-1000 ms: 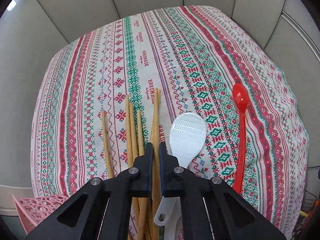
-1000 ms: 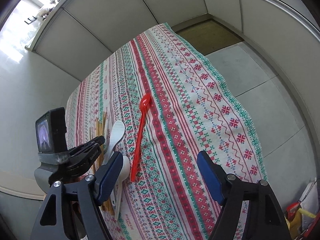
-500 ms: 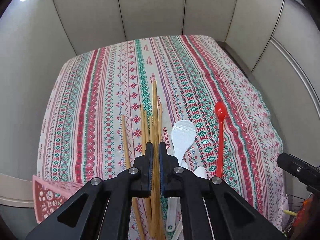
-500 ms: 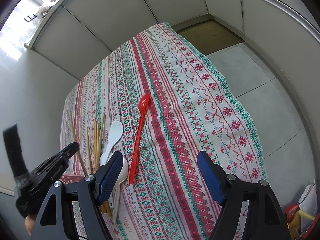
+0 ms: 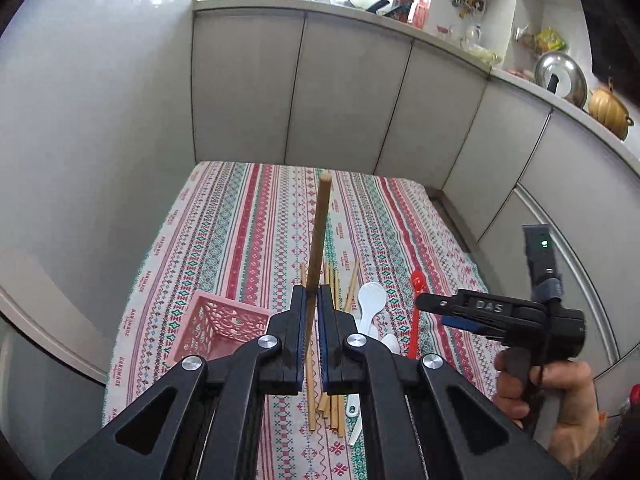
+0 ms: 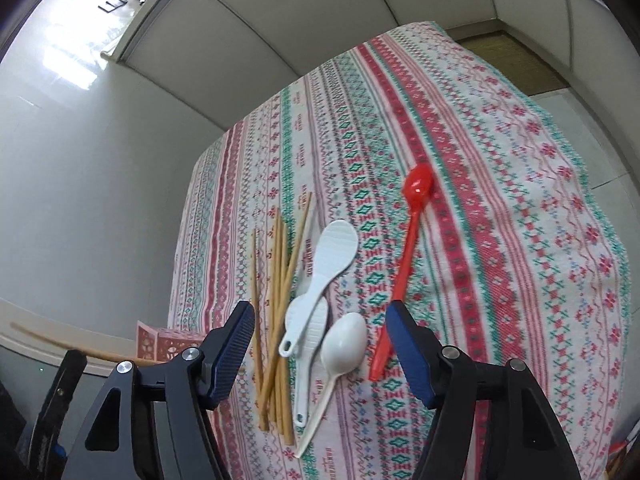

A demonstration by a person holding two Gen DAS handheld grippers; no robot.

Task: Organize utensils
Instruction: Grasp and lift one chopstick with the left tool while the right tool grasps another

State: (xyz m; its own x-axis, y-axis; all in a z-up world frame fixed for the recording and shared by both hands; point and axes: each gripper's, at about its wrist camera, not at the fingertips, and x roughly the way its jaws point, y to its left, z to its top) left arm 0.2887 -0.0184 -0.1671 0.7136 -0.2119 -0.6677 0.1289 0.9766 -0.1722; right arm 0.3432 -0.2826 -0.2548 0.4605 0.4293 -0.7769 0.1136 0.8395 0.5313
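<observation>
Chopstick (image 5: 318, 240) clamped in left gripper (image 5: 311, 300), lifted above patterned tablecloth (image 5: 240, 240), near pink basket (image 5: 224, 326). Right gripper (image 6: 320, 332) closing, empty, above white spoons (image 6: 344, 344); remaining chopsticks (image 6: 280, 280) beside them.

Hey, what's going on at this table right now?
A person is sorting utensils with a claw in each hand. The left claw is shut on one wooden chopstick, near the pink basket. The right claw, jaws closing on nothing yet, is above the white spoons, loose chopsticks and red spoon.
</observation>
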